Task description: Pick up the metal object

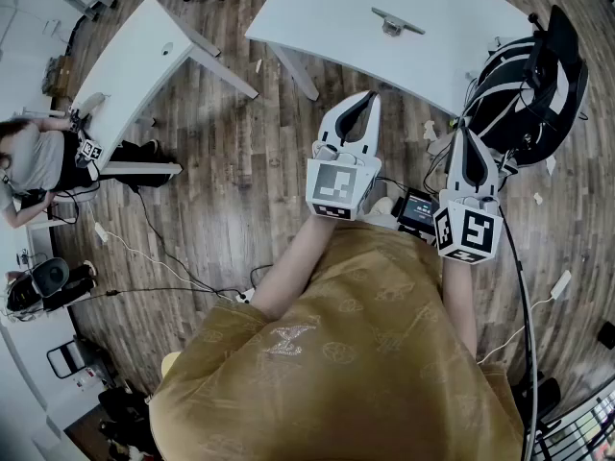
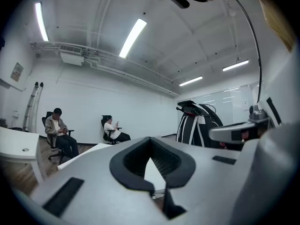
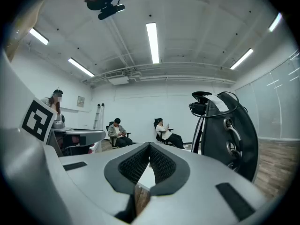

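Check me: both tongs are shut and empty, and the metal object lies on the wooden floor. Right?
One thing is wrong: the metal object lies on the white table, as the head view shows. The rest stands: the left tongs and the right tongs are shut and empty.

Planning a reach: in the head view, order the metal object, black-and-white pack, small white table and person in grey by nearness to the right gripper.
From the right gripper:
1. black-and-white pack, just right of it
2. metal object, ahead on the large white table
3. small white table, far left
4. person in grey, left edge
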Motion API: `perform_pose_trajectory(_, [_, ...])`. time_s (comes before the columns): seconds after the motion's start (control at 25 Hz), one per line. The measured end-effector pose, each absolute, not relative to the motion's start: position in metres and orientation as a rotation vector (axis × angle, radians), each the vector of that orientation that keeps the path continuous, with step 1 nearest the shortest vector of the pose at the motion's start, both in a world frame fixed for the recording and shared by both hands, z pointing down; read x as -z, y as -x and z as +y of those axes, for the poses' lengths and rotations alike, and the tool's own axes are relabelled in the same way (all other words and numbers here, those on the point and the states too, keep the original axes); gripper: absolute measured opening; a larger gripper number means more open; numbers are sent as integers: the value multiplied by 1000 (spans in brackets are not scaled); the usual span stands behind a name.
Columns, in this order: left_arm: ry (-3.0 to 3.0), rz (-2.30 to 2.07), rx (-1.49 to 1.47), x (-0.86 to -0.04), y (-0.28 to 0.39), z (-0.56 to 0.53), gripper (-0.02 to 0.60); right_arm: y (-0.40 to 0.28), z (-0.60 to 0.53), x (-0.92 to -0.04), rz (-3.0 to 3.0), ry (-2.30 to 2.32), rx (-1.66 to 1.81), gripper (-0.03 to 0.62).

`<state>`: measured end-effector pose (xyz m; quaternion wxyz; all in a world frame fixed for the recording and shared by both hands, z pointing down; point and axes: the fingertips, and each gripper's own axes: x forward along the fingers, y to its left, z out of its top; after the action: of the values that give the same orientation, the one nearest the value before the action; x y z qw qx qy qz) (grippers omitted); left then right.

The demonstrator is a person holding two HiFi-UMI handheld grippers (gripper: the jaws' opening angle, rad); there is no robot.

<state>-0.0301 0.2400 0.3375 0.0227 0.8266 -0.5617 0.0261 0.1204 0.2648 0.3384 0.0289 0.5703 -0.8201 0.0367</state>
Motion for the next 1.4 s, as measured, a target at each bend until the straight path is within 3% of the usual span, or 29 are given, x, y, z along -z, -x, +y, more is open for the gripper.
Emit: perform_pose_trajectory(1.4, [-2622,-1630,-134,-371,76,60,6,-66,100,-355,-2422,-1866,-99,8])
